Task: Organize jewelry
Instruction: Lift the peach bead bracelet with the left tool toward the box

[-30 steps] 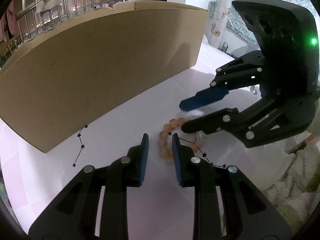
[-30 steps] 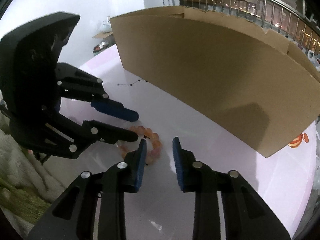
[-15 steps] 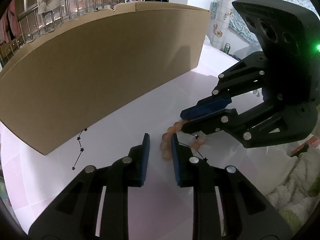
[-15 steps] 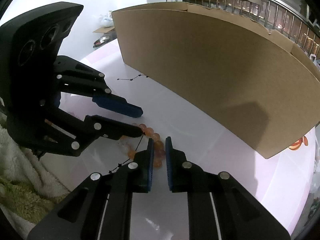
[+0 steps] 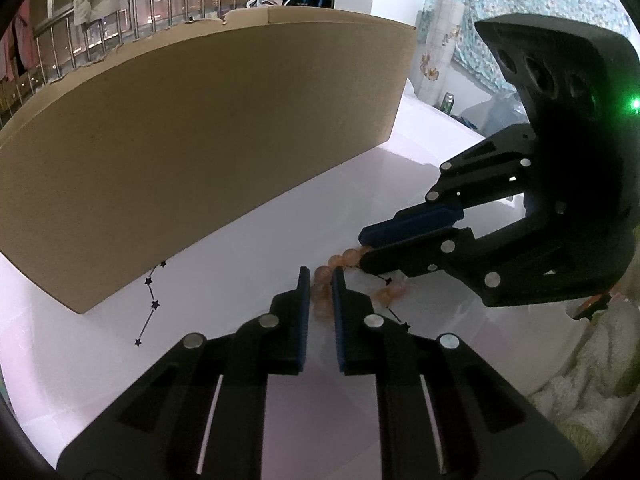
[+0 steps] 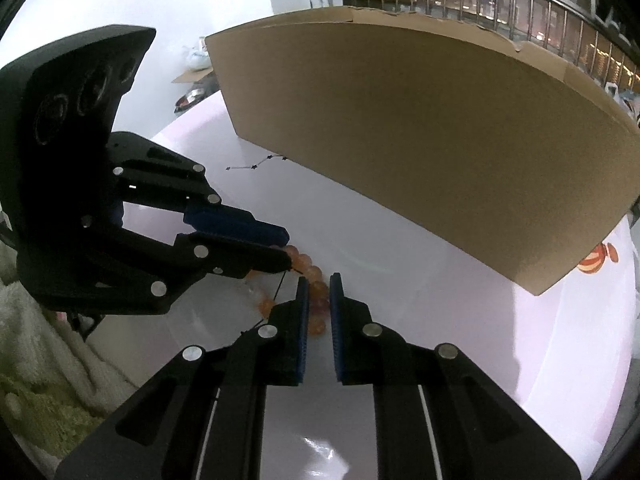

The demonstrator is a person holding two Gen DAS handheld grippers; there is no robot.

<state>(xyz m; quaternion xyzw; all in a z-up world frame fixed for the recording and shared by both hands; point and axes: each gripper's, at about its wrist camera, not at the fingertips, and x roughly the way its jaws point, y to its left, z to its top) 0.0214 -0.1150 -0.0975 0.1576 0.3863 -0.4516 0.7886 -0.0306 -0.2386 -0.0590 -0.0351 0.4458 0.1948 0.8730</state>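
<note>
A bracelet of orange-pink beads (image 5: 320, 280) (image 6: 318, 292) lies on the white table (image 5: 248, 272). A thin black chain with small stars (image 5: 154, 304) (image 6: 252, 167) runs from under the box edge and crosses the beads. My left gripper (image 5: 321, 274) (image 6: 287, 250) has the beads between its blue pads. Its jaws are closing and the pads touch the beads. My right gripper (image 6: 318, 280) (image 5: 363, 250) comes in from the other side, shut on another part of the same bracelet. The two sets of fingertips almost meet.
A large cardboard box (image 5: 200, 140) (image 6: 440, 140) stands just behind the jewelry. A fluffy pale towel (image 5: 580, 360) (image 6: 40, 360) lies at the near table edge. An orange cartoon sticker (image 6: 596, 260) marks the table beside the box corner. A can (image 5: 448, 102) stands far back.
Both grippers narrowed their jaws onto the bead bracelet. The right one shut first, then the left drew in. The bracelet bunched slightly between them.
</note>
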